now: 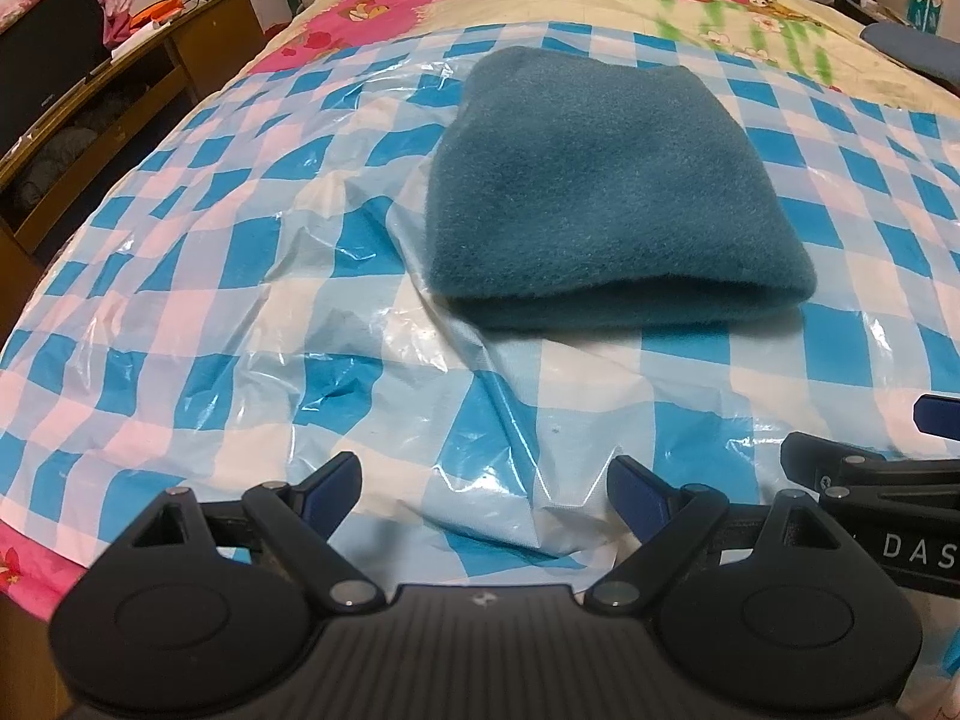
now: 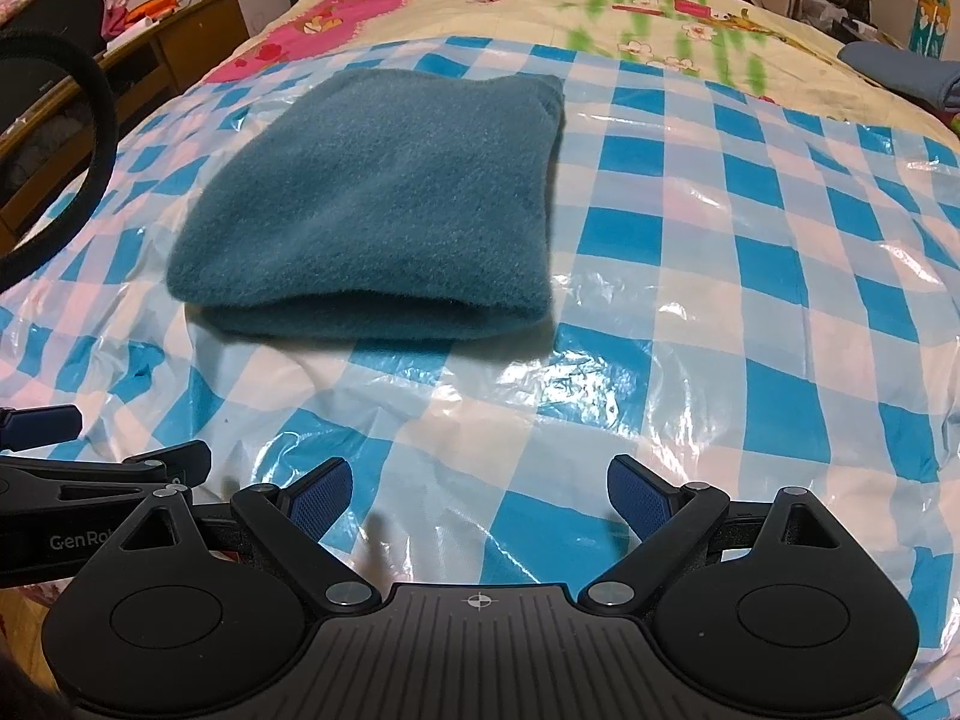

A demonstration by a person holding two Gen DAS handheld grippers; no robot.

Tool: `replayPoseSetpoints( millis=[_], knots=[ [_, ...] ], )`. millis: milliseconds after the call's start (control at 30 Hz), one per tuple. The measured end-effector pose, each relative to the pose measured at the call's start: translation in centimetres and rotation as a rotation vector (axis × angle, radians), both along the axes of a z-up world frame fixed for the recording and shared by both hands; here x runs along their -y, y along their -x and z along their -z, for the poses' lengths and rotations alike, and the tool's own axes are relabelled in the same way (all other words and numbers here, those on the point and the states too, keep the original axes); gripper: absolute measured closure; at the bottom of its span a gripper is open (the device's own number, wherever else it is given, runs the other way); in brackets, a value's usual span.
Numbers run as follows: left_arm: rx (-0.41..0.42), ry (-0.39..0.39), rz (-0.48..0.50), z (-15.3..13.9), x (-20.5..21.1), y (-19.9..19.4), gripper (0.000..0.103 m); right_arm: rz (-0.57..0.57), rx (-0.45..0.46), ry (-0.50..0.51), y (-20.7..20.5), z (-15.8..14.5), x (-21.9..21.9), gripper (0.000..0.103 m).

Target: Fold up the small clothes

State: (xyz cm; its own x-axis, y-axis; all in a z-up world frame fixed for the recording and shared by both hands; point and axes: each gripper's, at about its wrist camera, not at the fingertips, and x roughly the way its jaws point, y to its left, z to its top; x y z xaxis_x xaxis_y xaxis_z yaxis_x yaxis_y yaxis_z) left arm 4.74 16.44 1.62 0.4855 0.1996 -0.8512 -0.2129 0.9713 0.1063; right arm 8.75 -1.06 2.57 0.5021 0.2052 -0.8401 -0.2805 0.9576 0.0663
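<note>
Both the left gripper [image 1: 483, 489] and right gripper [image 2: 480, 492] hover released, near the folded teal garment [image 1: 606, 192]; slick plastic sheet [image 1: 240, 300] risks sliding underneath

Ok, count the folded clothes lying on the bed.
2: the teal fleece garment on the checked plastic sheet, and a blue folded item at the bed's far right edge. Others may be hidden.

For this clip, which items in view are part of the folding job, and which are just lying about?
Part of the job:
- teal fleece garment, lying folded
- checked plastic sheet under it
- left gripper and right gripper, both open and empty

Lying about:
- floral bedspread
- wooden desk with clutter
- folded blue cloth at the bed's far edge
</note>
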Motion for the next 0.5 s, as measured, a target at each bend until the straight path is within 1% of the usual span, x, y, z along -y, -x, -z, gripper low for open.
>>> replayPoseSetpoints(
  millis=[500],
  knots=[
    [-0.004,-0.002,0.001,0.07,-0.18,0.03,0.010,0.003,-0.006,-0.002,0.17,0.15,-0.15,0.009]
  ],
)
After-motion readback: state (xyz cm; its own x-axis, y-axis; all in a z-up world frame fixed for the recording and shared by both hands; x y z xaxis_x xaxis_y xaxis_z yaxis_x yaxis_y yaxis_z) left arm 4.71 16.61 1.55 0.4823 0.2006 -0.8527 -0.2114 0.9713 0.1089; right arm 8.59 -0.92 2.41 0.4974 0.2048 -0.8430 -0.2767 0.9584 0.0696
